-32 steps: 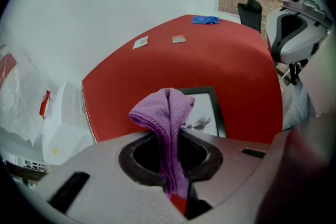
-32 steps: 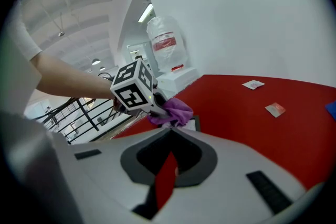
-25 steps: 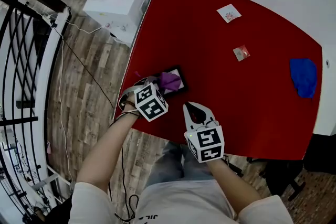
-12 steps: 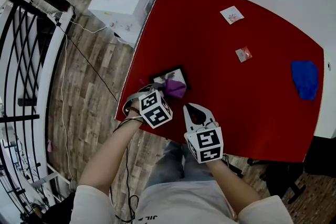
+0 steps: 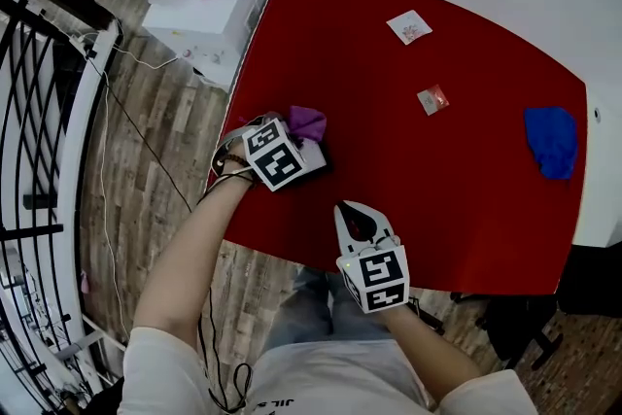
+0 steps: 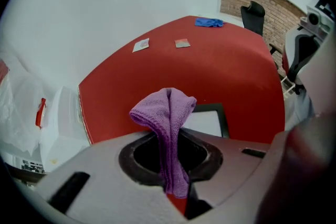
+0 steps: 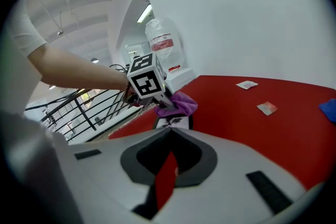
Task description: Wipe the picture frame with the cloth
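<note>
Table (image 5: 437, 180): solid red, no pattern.
Cloth (image 6: 167, 113): purple, with a fine woven texture.
Picture frame (image 6: 207, 122): black border, white face.
Left gripper (image 6: 176, 191): pale grey body with a dark grey inner recess. Its cube carries black-and-white square markers.
Right gripper (image 7: 167, 176): same pale grey and dark grey, same black-and-white markers.
Rag (image 5: 551, 141) on the table: plain blue.
Packet (image 5: 409, 26): white with pinkish print. Second packet (image 5: 432, 98): pale with a red patch.
Floor (image 5: 155, 170): grey-brown wood-grain planks.
Railing (image 5: 44, 92): black bars, white rail.
Shirt (image 5: 321, 379): white.
</note>
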The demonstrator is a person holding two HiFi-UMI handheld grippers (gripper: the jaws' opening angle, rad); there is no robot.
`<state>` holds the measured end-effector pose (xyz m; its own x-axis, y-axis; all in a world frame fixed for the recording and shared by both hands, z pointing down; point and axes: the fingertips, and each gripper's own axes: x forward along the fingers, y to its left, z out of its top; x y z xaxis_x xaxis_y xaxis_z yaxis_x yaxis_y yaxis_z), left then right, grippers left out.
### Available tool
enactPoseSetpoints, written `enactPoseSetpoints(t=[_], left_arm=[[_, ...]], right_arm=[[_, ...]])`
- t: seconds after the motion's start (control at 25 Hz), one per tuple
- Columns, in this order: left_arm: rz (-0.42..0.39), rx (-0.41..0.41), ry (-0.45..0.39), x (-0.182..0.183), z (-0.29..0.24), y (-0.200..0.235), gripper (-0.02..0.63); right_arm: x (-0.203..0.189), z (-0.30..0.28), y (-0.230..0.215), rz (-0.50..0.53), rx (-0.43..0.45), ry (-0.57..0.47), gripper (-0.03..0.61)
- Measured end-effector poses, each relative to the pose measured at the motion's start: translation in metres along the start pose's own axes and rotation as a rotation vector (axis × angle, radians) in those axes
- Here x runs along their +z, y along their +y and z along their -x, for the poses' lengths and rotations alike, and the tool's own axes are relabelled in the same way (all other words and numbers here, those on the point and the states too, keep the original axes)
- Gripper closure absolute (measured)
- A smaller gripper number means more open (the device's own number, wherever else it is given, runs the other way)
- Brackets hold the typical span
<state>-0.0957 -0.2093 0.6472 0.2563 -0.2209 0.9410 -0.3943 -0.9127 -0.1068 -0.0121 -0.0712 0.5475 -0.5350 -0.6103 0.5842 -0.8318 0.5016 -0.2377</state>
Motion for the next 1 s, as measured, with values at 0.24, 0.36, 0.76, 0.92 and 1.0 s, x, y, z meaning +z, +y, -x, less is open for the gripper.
enactPoseSetpoints(t=[0.24, 0.36, 0.76, 0.92, 1.0], left_arm=[[0.009, -0.045, -0.009, 0.003, -0.006, -0.023, 0.557], [0.018, -0.083, -0.011, -0.002, -0.006, -0.047, 0.557], [-0.042, -0.124, 0.021, -0.017, -0.002, -0.099, 0.557], [-0.029, -0.094, 0.023, -0.010, -0.004, -0.073, 0.557], [-0.017, -0.072, 0.028, -0.004, -0.007, -0.053, 0.557]], right_arm=[[-0.004, 0.004, -0.018, -0.027, -0.033, -0.006, 0.575], [-0.002, 0.003, -0.024, -0.030, -0.040, -0.015, 0.575], [-0.005, 0.003, -0.019, -0.035, -0.025, -0.018, 0.575], [-0.005, 0.005, -0.015, -0.034, -0.022, -0.019, 0.575], [-0.006, 0.008, -0.017, -0.038, -0.026, -0.017, 0.575]])
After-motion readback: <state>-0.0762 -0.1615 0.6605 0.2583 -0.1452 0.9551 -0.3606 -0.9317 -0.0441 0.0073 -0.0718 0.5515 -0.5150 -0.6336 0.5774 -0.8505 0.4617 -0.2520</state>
